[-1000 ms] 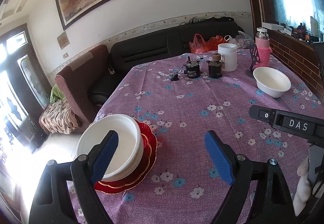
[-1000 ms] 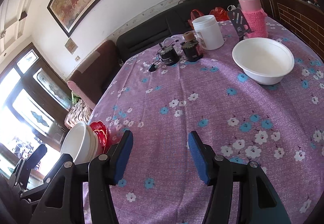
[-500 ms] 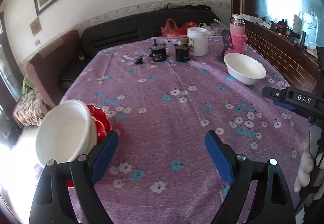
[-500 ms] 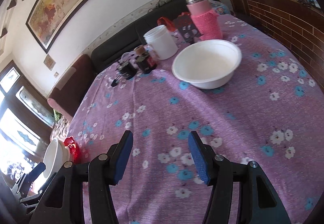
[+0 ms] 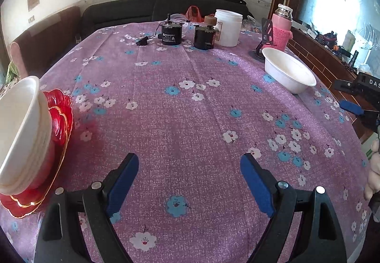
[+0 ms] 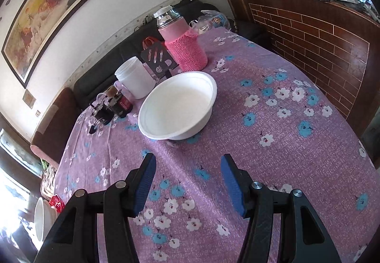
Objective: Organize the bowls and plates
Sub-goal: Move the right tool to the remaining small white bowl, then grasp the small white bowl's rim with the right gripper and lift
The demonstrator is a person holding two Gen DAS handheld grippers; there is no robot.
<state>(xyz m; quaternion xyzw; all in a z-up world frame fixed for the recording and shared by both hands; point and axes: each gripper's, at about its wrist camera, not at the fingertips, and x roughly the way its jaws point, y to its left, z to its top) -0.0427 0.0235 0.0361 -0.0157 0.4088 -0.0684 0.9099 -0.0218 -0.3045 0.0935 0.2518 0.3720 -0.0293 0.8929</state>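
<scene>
A lone white bowl (image 6: 178, 108) stands on the purple flowered tablecloth (image 6: 273, 144), just beyond my right gripper (image 6: 187, 179), which is open and empty. That same bowl (image 5: 288, 73) shows at the far right of the left wrist view. At the table's left edge, stacked white bowls (image 5: 21, 137) sit on red gold-rimmed plates (image 5: 58, 125); they are small at the lower left (image 6: 42, 217) of the right wrist view. My left gripper (image 5: 188, 177) hangs open and empty over bare cloth, right of that stack. The right gripper (image 5: 361, 96) appears at the right edge.
At the far side stand a white jar (image 5: 228, 27), two dark motor-like cylinders (image 5: 171, 32), a pink-sleeved flask (image 6: 182, 42) and a dark phone stand (image 6: 158, 61). A brick-pattern ledge (image 6: 320, 44) runs along the right. A sofa (image 5: 142, 11) lies behind the table.
The left gripper sank and swung right, so the stack slid to the left edge. The right gripper moved toward the lone white bowl, which now looms just ahead. Both stayed open.
</scene>
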